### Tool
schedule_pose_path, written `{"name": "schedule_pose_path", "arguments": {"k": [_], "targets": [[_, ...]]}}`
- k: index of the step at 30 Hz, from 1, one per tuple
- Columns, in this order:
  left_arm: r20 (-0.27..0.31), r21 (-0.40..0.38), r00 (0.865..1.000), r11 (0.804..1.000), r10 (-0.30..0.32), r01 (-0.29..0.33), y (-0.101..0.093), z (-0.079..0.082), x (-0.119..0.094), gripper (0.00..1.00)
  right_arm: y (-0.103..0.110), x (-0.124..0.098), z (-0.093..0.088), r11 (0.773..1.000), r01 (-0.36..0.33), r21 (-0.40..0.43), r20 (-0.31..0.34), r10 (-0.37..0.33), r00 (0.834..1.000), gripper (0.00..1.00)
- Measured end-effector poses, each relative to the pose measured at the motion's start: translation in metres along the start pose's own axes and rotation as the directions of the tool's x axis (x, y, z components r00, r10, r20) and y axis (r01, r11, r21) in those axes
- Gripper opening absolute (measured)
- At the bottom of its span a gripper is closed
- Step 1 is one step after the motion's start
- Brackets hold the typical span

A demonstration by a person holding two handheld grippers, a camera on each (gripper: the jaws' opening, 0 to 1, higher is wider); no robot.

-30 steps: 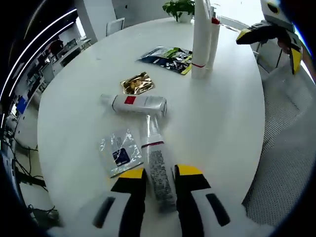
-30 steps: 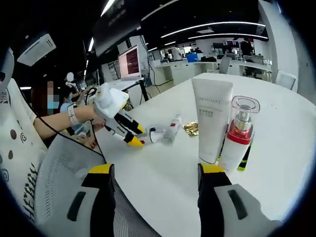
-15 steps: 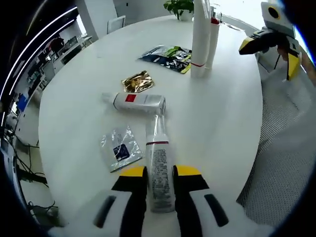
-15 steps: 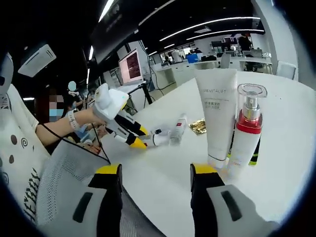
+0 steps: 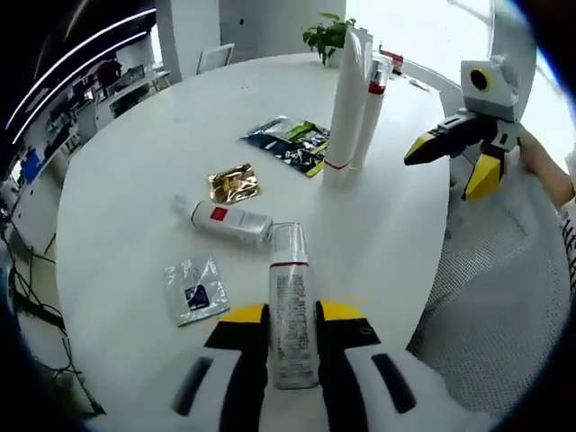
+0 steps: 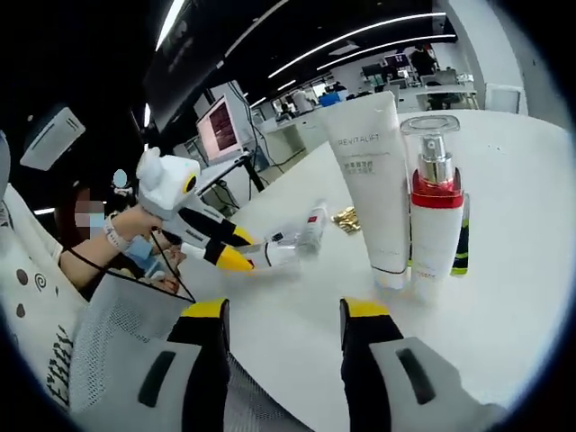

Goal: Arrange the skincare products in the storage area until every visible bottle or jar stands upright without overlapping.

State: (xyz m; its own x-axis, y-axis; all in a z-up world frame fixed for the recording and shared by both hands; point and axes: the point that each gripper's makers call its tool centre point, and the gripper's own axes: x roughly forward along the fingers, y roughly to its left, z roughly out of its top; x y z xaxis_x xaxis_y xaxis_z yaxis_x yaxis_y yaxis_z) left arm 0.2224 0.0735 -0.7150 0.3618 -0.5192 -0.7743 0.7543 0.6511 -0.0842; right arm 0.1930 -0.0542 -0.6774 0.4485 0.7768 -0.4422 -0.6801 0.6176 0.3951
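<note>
- My left gripper (image 5: 292, 317) has its yellow-tipped jaws closed against the sides of a clear tube with a red band (image 5: 292, 310); in the left gripper view the tube runs from between the jaws toward 12 o'clock, its cap end pointing away from me.
- In the right gripper view that same left gripper (image 6: 229, 250) sits at 9 o'clock with the tube (image 6: 270, 254) sticking out of its tips above the table.
- My right gripper (image 6: 285, 311) stands with its jaws spread apart and nothing between them, over the near edge of the white round table (image 6: 504, 306).
- In the left gripper view the right gripper (image 5: 450, 162) is at 2 o'clock, past the table edge, with a hand (image 5: 544, 171) behind it.
- Just beyond the tube's cap, at 11 o'clock, a white bottle with a red label (image 5: 225, 221) lies on its side.
- A clear sachet (image 5: 191, 290) lies flat at 9 o'clock of my left jaws, a gold foil sachet (image 5: 232, 183) further out at 11 o'clock.
- A dark and green packet (image 5: 290, 142) lies flat toward 12 o'clock.
- A tall white tube (image 5: 344, 106) stands upright at 1 o'clock, touching or just beside a pump bottle with a red collar (image 5: 369, 108), also upright.
- In the right gripper view the white tube (image 6: 371, 184) and the pump bottle (image 6: 435, 207) stand at 1 o'clock of my right jaws.
- A potted plant (image 5: 326, 36) sits at the far rim of the table.
</note>
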Motion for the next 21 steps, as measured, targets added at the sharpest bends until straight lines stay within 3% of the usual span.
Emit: {"name": "schedule_pose_path", "arguments": {"k": [12,21], "targets": [[0.129,0.009,0.986,0.994,-0.108,0.108,-0.04,0.043,-0.006,0.15,0.002,-0.003,0.012,0.996,-0.042,0.084,0.074,0.036,0.997,0.45],[0.183,0.013,0.971,0.988,-0.154,0.154,-0.061,0.062,-0.006,0.15,-0.01,-0.01,0.022,0.986,-0.012,0.165,0.146,-0.013,0.989,0.42]]}}
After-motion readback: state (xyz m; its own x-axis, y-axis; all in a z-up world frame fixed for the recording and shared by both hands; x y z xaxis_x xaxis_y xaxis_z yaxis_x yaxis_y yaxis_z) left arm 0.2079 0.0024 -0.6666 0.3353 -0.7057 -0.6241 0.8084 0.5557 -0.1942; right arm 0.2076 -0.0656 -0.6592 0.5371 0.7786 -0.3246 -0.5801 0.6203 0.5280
